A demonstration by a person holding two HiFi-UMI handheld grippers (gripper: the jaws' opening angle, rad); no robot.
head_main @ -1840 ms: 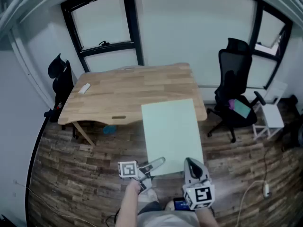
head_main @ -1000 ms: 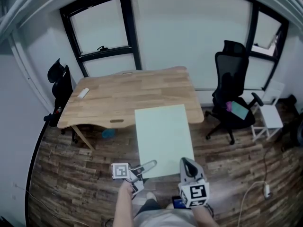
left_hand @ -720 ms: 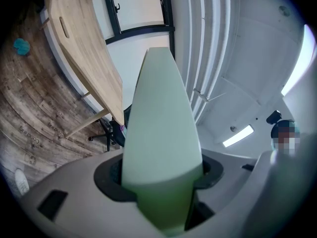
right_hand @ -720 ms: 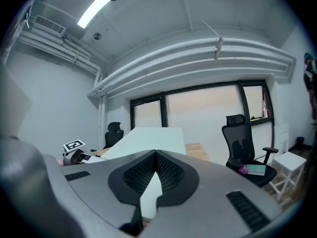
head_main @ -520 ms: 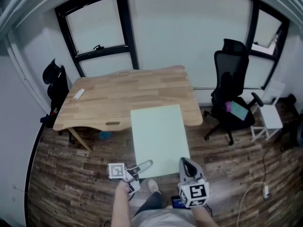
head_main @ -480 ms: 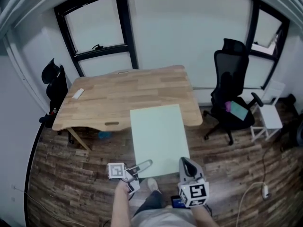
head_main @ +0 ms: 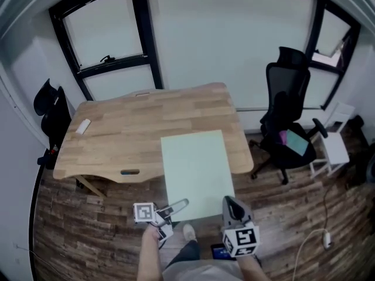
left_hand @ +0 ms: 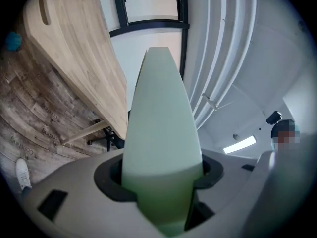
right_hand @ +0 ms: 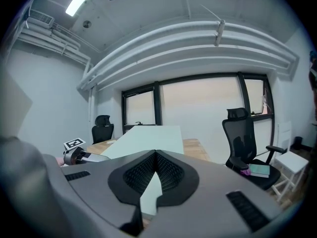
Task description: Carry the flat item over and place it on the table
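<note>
A pale green flat board [head_main: 196, 168] is held level between both grippers, its far end over the near edge of the wooden table [head_main: 135, 127]. My left gripper [head_main: 179, 205] is shut on the board's near left corner. My right gripper [head_main: 230, 202] is shut on the near right corner. In the left gripper view the board [left_hand: 161, 133] fills the gap between the jaws [left_hand: 161, 182], with the table [left_hand: 74, 48] to the left. In the right gripper view the board [right_hand: 148, 138] runs out from the closed jaws [right_hand: 156, 175] toward the table [right_hand: 190, 145].
A black office chair [head_main: 287, 116] stands right of the table, a white stool [head_main: 331, 148] beside it. Another dark chair [head_main: 50, 107] sits at the table's left end. A small white object [head_main: 83, 126] lies on the table's left part. A cable [head_main: 322, 239] lies on the floor.
The person has stepped closer to the table, which now sits nearer and more to the left in view. The board reaches further over its edge. Both grips are unchanged.
</note>
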